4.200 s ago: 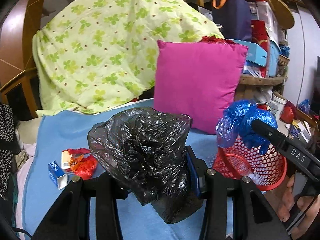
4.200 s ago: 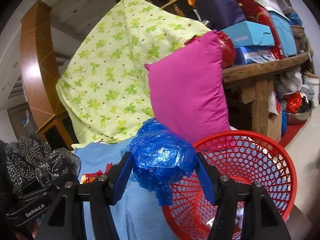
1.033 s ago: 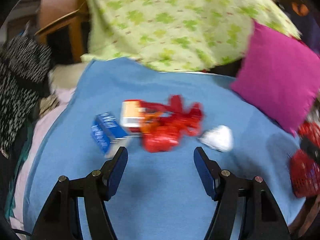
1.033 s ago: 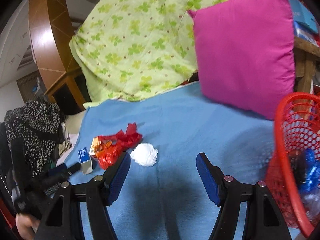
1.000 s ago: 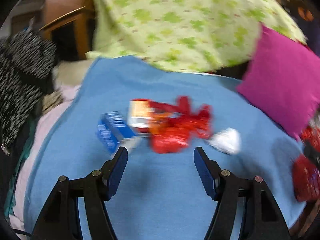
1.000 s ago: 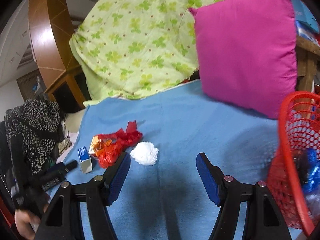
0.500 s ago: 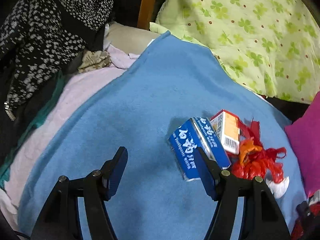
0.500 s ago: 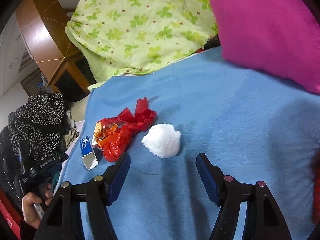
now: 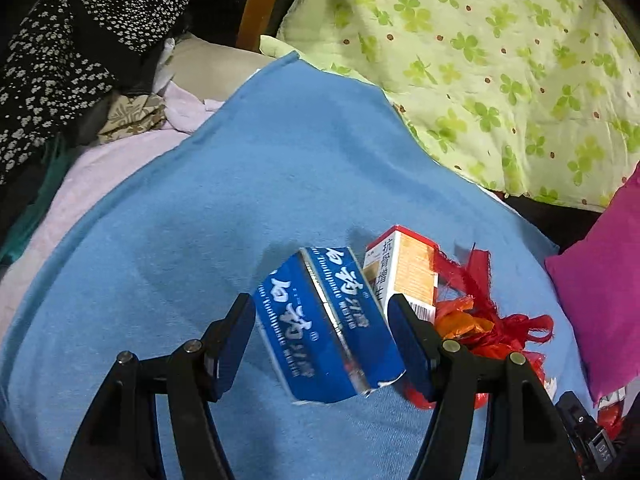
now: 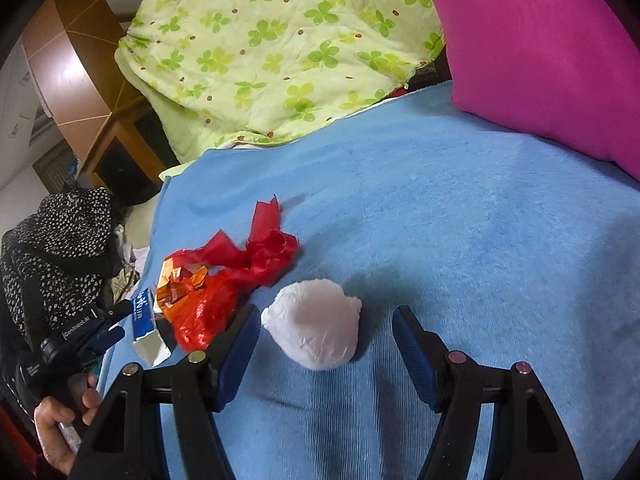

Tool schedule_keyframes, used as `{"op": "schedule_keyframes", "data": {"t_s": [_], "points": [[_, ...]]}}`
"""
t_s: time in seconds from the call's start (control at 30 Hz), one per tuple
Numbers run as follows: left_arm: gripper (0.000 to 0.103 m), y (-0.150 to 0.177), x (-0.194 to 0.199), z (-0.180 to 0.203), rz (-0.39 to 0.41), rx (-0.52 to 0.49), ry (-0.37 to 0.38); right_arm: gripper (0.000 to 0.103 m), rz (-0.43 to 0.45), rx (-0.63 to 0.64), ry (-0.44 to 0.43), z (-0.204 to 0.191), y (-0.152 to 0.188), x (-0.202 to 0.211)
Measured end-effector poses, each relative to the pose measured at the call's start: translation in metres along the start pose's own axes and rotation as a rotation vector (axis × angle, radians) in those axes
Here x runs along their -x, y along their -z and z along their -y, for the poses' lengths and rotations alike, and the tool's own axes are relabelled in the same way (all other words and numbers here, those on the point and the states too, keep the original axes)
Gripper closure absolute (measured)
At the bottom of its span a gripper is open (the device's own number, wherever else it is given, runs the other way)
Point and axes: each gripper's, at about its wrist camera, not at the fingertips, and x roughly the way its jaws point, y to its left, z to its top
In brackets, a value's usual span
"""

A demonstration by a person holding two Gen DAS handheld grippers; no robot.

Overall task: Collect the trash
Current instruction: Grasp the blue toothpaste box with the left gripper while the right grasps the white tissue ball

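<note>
A blue carton (image 9: 328,320) with white lettering lies on the blue blanket (image 9: 280,184). My left gripper (image 9: 322,332) is open, one finger on each side of the carton, close to it. To the carton's right are a white and orange box (image 9: 404,272) and a crumpled red plastic bag (image 9: 492,332). In the right wrist view a white wad (image 10: 316,324) rests on the blanket between the fingers of my open right gripper (image 10: 324,344), nearer the left finger. The red bag (image 10: 224,280) lies to its left, and beyond it a hand holds the left gripper (image 10: 92,328) at the carton (image 10: 146,320).
A magenta cushion (image 10: 540,48) leans at the right of the bed. A green clover quilt (image 9: 480,60) is heaped at the back. A black dotted garment (image 9: 80,40) and pale cloths lie off the blanket's left edge. A wooden frame (image 10: 80,64) stands behind.
The black and blue bags are gone from the jaws. Both grippers have come down toward the blanket; the carton now sits between the left fingers, the white wad between the right. The red basket left view.
</note>
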Motion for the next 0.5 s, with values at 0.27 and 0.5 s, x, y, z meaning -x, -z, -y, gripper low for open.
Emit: {"op": "schedule_keyframes", "data": {"t_s": [0.27, 0.5], "points": [[0.034, 0.001, -0.022, 0.003, -0.042, 0.001, -0.003, 0.031, -0.026, 0.003, 0.003, -0.011, -0.001, -0.021], [0.031, 0.001, -0.027, -0.004, -0.085, 0.009, 0.036, 0.042, -0.074, 0.013, 0.043, -0.019, 0.003, -0.042]]}}
